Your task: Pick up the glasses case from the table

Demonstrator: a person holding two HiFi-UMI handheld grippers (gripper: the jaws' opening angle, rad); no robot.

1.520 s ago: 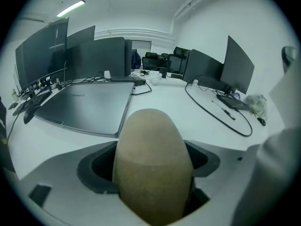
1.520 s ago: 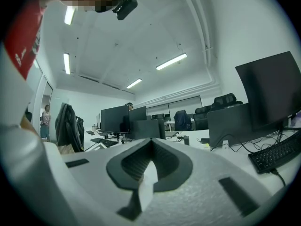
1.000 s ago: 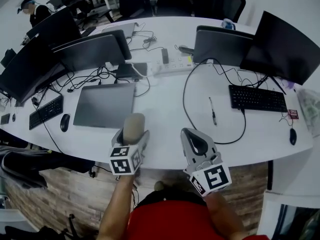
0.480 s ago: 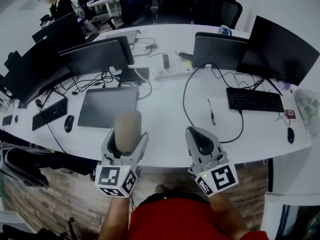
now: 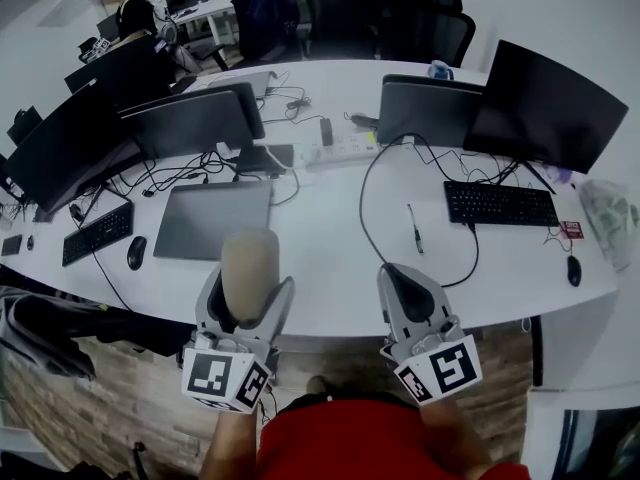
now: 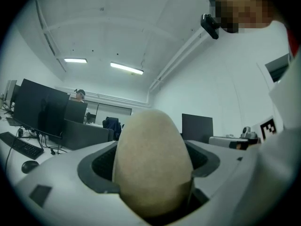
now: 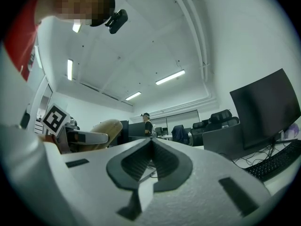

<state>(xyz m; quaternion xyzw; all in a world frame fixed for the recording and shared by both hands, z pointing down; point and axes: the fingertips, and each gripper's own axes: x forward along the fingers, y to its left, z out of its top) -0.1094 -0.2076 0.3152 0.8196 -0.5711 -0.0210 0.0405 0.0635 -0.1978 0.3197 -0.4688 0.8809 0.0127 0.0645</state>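
A beige oval glasses case point(image 5: 249, 270) stands upright between the jaws of my left gripper point(image 5: 242, 306), which is shut on it and held above the table's near edge. In the left gripper view the glasses case point(image 6: 153, 161) fills the middle, its rounded top pointing up toward the ceiling. My right gripper point(image 5: 411, 301) is held beside it to the right, shut with nothing between its jaws. The right gripper view shows the two dark pads point(image 7: 151, 164) pressed together, and the glasses case point(image 7: 102, 128) in the left gripper at the left.
The white table point(image 5: 330, 258) carries a closed grey laptop point(image 5: 212, 218), several monitors, two keyboards point(image 5: 500, 204), a mouse point(image 5: 133, 254), a pen point(image 5: 413, 228), a power strip and looping black cables. Office chairs and a person stand at the back.
My left gripper has tilted up and drawn back toward me with the glasses case in it. The right gripper has shifted slightly toward me too.
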